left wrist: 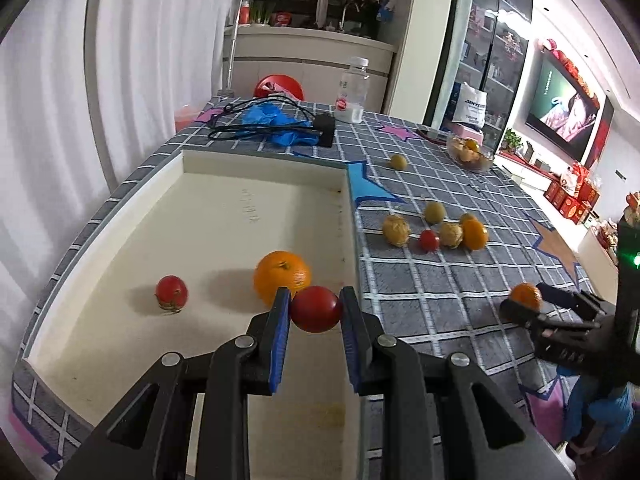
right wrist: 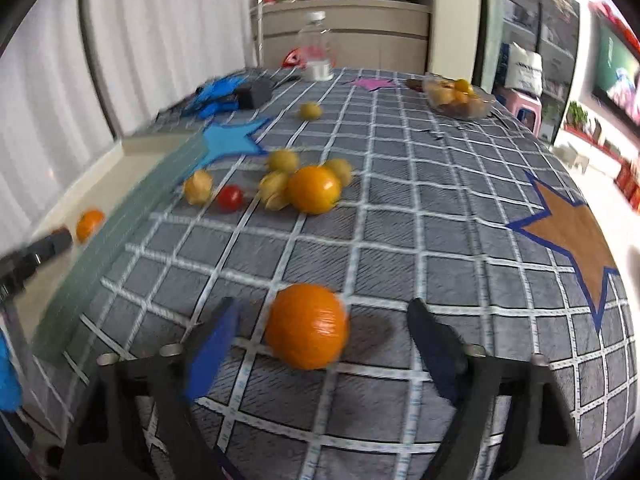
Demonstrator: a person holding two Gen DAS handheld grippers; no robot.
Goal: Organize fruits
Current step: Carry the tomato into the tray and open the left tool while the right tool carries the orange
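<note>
In the left wrist view, the left gripper [left wrist: 315, 309] sits at the lower centre of the frame with its blue-padded jaws clenched on a small round red tomato [left wrist: 316, 309], held above the shallow cream-coloured rectangular tray [left wrist: 264, 160] that fills the left half of the picture. Inside the tray lie a round orange citrus fruit [left wrist: 282, 276], just behind the held tomato, and a second red tomato with a dried stem [left wrist: 171, 293] further left. To the right of the tray, on the grey checked tablecloth with star patches [left wrist: 420, 292], a cluster of loose fruit rests in the middle right: yellowish papery husk fruits [left wrist: 396, 230], a small red cherry tomato [left wrist: 429, 240] and a small orange [left wrist: 475, 233]. In the right wrist view, the right gripper [right wrist: 320, 332] is at the bottom of the frame, its jaws spread wide and released, with a round orange fruit [right wrist: 307, 326] lying on the cloth between them; neither pad touches it. A clear glass bowl of fruit [right wrist: 458, 100] stands in the upper right, and a clear plastic bottle [right wrist: 316, 46] at the top centre.
</note>
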